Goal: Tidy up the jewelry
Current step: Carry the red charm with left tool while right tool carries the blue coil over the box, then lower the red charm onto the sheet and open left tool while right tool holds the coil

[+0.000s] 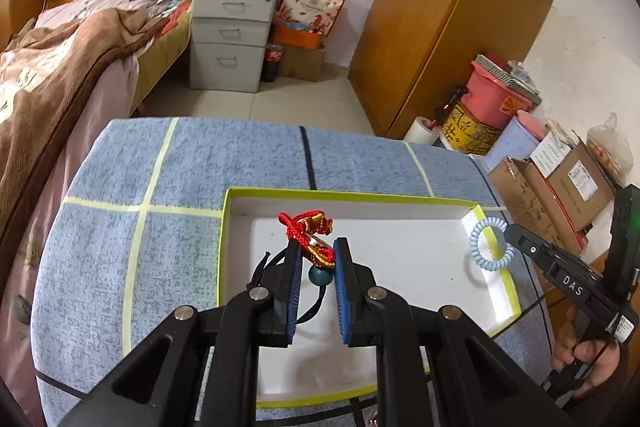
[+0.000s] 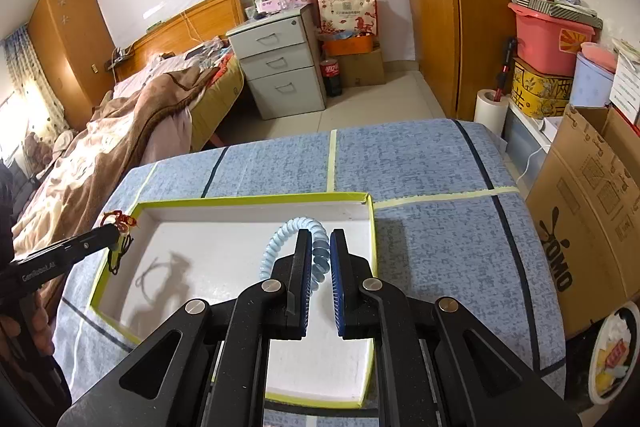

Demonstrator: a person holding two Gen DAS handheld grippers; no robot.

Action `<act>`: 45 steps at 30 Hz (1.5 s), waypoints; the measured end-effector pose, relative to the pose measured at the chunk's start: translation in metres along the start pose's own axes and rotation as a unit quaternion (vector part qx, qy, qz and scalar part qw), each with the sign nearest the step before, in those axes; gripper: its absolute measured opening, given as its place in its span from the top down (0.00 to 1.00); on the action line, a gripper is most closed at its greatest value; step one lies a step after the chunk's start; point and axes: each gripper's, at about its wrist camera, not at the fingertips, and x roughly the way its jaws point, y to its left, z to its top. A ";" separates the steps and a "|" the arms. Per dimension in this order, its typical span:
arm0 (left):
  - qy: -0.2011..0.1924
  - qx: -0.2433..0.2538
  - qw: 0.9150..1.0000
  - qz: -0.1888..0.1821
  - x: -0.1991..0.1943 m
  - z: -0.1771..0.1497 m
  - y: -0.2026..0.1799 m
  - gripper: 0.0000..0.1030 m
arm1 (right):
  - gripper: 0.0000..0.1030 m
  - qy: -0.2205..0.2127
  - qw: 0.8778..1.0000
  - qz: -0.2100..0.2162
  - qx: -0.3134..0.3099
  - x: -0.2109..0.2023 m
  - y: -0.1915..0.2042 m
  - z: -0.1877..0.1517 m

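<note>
While over the box (image 1: 492, 279), left hand-held gripper (image 1: 316, 247) clamps red ornament (image 1: 310, 225), right hand-held gripper (image 2: 320, 239) pinches blue coil (image 2: 316, 259).

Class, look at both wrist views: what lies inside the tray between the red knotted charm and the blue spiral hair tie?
Nothing. Between the red knotted charm and the blue spiral hair tie the tray floor is bare white, clearest in the left wrist view.

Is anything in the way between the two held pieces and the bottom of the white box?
Nothing visible. The red knotted charm in the left gripper and the blue coil hair tie in the right gripper both hang over the white box, whose floor below them looks bare.
</note>
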 end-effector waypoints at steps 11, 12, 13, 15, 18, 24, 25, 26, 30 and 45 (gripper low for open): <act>-0.014 0.000 1.000 0.005 -0.029 -0.018 0.003 0.84 | 0.91 -0.016 1.000 0.019 -0.007 -0.022 0.010 -0.006; -0.015 0.001 1.000 0.007 -0.034 -0.023 0.003 0.84 | 0.91 -0.017 1.000 0.021 -0.007 -0.024 0.013 -0.007; -0.016 0.002 1.000 0.006 -0.040 -0.029 0.003 0.84 | 0.91 -0.020 0.999 0.024 -0.009 -0.028 0.015 -0.009; -0.017 -0.001 1.000 0.000 -0.051 -0.040 0.005 0.84 | 0.91 -0.024 0.999 0.031 -0.010 -0.036 0.018 -0.015; -0.006 0.000 1.000 0.010 -0.060 -0.061 0.008 0.84 | 0.91 -0.029 0.999 0.039 -0.014 -0.047 0.024 -0.023; 0.025 -0.012 1.000 0.004 -0.061 -0.101 0.010 0.84 | 0.91 -0.031 0.998 0.052 -0.014 -0.058 0.031 -0.035; 0.027 -0.015 1.000 0.006 -0.061 -0.106 0.010 0.84 | 0.91 -0.031 0.998 0.052 -0.013 -0.058 0.032 -0.037; 0.031 -0.019 0.999 0.006 -0.060 -0.110 0.010 0.84 | 0.91 -0.029 0.998 0.053 -0.012 -0.058 0.032 -0.039; 0.046 -0.024 0.999 0.012 -0.054 -0.119 0.011 0.84 | 0.91 -0.025 0.998 0.053 -0.011 -0.058 0.032 -0.042; 0.040 -0.012 0.997 0.062 -0.048 -0.118 0.014 0.50 | 0.91 -0.014 0.998 0.056 -0.009 -0.056 0.035 -0.052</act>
